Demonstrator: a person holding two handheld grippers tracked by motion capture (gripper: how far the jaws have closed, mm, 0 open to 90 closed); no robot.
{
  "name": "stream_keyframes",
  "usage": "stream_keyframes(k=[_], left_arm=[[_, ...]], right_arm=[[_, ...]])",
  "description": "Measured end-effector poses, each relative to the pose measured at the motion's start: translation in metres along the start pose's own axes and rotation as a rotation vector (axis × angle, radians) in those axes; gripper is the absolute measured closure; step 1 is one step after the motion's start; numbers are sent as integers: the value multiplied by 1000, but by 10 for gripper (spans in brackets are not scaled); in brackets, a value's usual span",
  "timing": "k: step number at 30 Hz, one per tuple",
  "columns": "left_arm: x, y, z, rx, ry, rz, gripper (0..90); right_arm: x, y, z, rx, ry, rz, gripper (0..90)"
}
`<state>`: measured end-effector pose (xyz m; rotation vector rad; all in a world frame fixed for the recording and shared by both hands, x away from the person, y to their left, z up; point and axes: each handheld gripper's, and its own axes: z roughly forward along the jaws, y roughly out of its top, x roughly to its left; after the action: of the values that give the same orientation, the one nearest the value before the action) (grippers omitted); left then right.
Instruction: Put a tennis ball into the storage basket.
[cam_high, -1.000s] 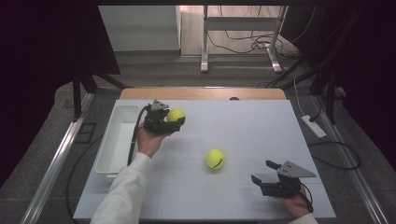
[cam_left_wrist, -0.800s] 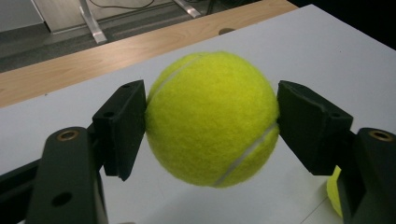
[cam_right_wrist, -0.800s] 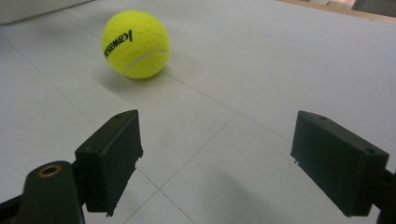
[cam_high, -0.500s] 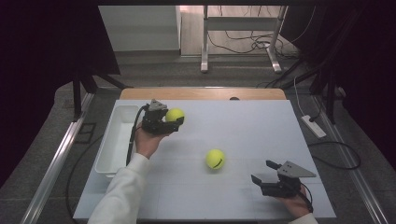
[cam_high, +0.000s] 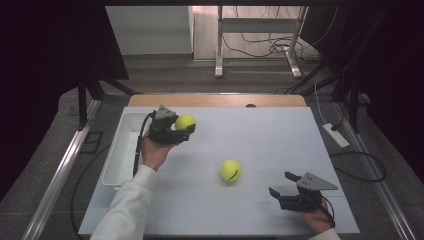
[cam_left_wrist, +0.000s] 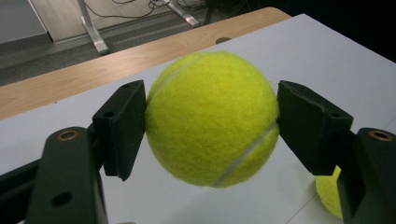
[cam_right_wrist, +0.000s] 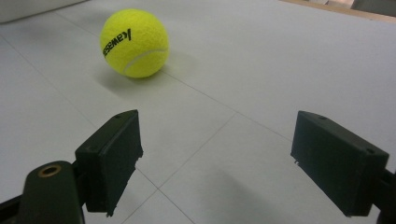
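Observation:
A yellow tennis ball (cam_high: 185, 122) hangs above the white table's left rear, just right of the bin, with my left gripper (cam_high: 183, 130) shut on it. In the left gripper view both black pads (cam_left_wrist: 122, 126) press the sides of the ball (cam_left_wrist: 210, 116). A second tennis ball (cam_high: 230, 170) with black lettering rests on the table's middle. My right gripper (cam_high: 281, 183) stands open near the front right, low over the surface. Its jaws point toward that ball (cam_right_wrist: 134, 43), which lies well ahead of them and to their left, apart from my right gripper (cam_right_wrist: 219, 158).
A white rectangular bin (cam_high: 117, 150) sits along the left side of the table (cam_high: 280, 130). A wooden strip (cam_high: 215, 100) borders the far edge. Beyond it the floor holds table legs and cables. A power strip (cam_high: 335, 135) lies off the right side.
The left hand has drifted very slightly left with the held ball. The right gripper and the loose ball have not moved.

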<state>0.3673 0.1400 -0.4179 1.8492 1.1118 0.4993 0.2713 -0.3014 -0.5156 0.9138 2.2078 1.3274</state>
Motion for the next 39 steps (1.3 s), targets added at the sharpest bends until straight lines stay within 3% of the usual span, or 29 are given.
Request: stream_keyframes(k=[9,39], left_arm=[[-2,3,-5,-6,-3,13,281],[12,4,-35,-25,42,2,281]], right_arm=[[0,0,0,0,0,0,156],[0,0,0,1,-8,1,156]])
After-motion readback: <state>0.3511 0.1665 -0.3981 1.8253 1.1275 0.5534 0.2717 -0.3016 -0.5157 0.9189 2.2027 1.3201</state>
